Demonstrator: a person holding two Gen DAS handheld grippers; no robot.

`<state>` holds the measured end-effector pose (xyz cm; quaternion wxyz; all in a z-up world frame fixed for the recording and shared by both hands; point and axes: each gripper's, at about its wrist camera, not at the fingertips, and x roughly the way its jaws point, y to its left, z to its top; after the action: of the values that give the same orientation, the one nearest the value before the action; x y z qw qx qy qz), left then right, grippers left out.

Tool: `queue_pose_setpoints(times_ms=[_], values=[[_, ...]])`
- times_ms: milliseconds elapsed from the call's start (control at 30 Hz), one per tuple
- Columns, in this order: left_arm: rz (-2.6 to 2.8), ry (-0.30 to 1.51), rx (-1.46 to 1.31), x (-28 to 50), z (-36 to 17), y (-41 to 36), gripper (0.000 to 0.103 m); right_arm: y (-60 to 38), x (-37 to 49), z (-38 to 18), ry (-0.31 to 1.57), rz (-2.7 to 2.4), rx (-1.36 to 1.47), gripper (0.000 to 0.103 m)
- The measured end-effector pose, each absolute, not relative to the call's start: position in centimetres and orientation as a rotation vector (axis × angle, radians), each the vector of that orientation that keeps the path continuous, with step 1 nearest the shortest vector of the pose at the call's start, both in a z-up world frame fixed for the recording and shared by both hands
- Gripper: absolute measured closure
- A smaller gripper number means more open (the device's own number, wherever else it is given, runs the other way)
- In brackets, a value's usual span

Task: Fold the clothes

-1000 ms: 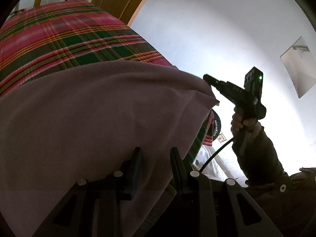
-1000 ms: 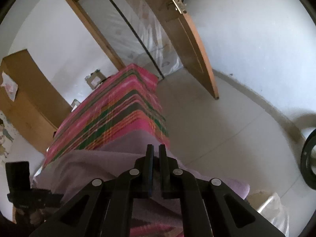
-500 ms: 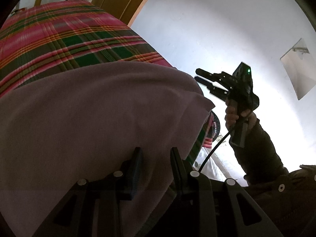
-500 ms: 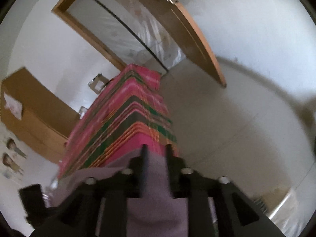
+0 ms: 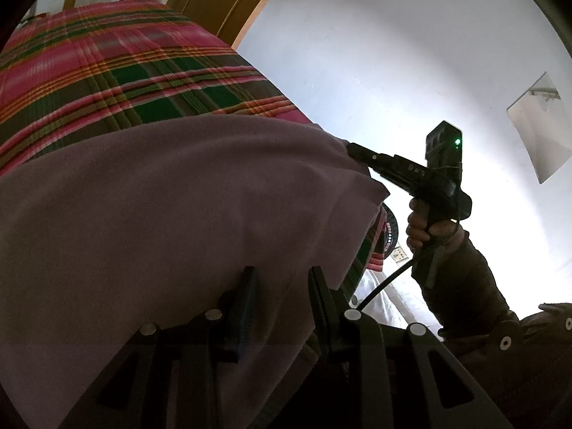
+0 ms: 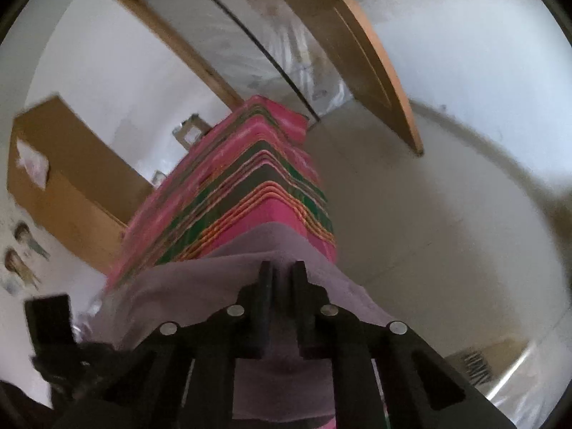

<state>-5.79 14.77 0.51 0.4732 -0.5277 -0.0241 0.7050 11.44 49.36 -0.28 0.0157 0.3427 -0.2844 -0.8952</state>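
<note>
Mauve cloth (image 5: 171,214) lengthwise across plaid bed (image 5: 107,71)

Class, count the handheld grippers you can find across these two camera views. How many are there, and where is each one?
2. The left gripper sits at the garment's near edge; the right gripper, jaws closing, is at its far corner over the plaid-covered surface. None seems hidden.

Faint raised letters stand on the side of the right gripper (image 5: 361,153) in the left wrist view, too small and dark to read. White print rings a dark round object (image 5: 390,230) behind the cloth, also illegible.
</note>
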Motion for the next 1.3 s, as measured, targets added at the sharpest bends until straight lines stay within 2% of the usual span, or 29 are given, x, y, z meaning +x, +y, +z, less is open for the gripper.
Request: queue_pose_setpoints(times_ms=[333, 533, 800, 833, 1033, 1100, 1200, 1267, 1300], values=[[1.729, -0.041, -1.279, -5.5, 0.3, 15.0, 0.073, 49.0, 9.0, 1.9, -0.72, -2.916, 1.047, 0.098], [1.73, -0.036, -1.278, -5.2, 0.4, 14.9, 0.073, 49.3, 8.6, 0.1, -0.781, -2.901, 1.159, 0.098], [1.722, -0.046, -1.277, -5.1, 0.3, 14.7, 0.072, 49.7, 10.6, 0.6, -0.849, -2.939, 1.161, 0.098], [1.72, -0.043, -1.275, -5.0, 0.3, 14.7, 0.071, 49.8, 11.0, 0.5, -0.867, -2.95, 1.165, 0.095], [1.721, -0.043, -1.277, -4.8, 0.1, 14.9, 0.07, 49.7, 14.3, 0.4, -0.933, -2.935, 1.069, 0.092], [1.724, -0.034, -1.274, -4.5, 0.1, 15.0, 0.07, 48.5, 14.8, 0.7, -0.857, -2.917, 1.057, 0.087], [1.732, -0.039, -1.269, -4.3, 0.2, 14.6, 0.07, 47.1, 15.4, 0.5, -0.759, -2.923, 1.129, 0.087], [1.74, -0.044, -1.269, -4.1, 0.2, 14.3, 0.07, 46.8, 16.2, 0.3, -0.759, -2.932, 1.149, 0.082], [1.75, -0.047, -1.268, -4.1, 0.2, 14.0, 0.07, 46.6, 16.6, 0.3, -0.765, -2.934, 1.15, 0.072]])
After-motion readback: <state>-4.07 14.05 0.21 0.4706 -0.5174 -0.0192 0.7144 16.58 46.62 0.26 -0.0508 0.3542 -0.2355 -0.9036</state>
